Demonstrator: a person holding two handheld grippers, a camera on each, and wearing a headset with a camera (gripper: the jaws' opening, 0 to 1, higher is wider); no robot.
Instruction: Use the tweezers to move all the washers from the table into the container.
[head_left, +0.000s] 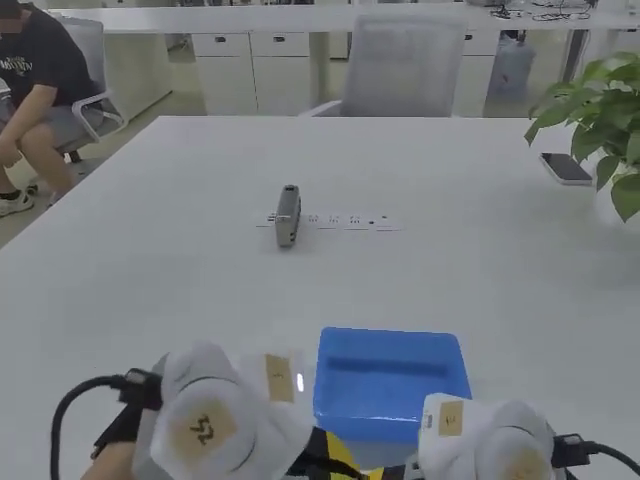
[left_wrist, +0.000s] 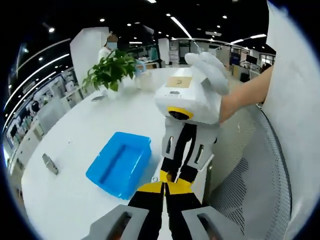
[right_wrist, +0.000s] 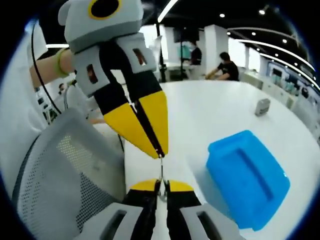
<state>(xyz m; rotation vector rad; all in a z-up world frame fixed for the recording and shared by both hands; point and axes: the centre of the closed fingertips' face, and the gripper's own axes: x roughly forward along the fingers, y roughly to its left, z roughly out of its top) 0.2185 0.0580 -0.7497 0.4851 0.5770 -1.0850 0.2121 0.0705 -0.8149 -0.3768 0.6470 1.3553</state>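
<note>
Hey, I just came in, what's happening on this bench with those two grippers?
A person at a white table holds a gripper in each hand, tip to tip. The left gripper and the right gripper both have their fingers shut on the same thin metal tweezers, as if regripping them. The blue plastic container sits beside them on the table and looks empty.

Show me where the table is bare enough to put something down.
Bare: between the blue container and the washers; left of the grey block; the far half beyond it. Crowded: the near edge, where left gripper and right gripper meet tip to tip on the tweezers by the container. Phone and plant hold the far right.
</note>
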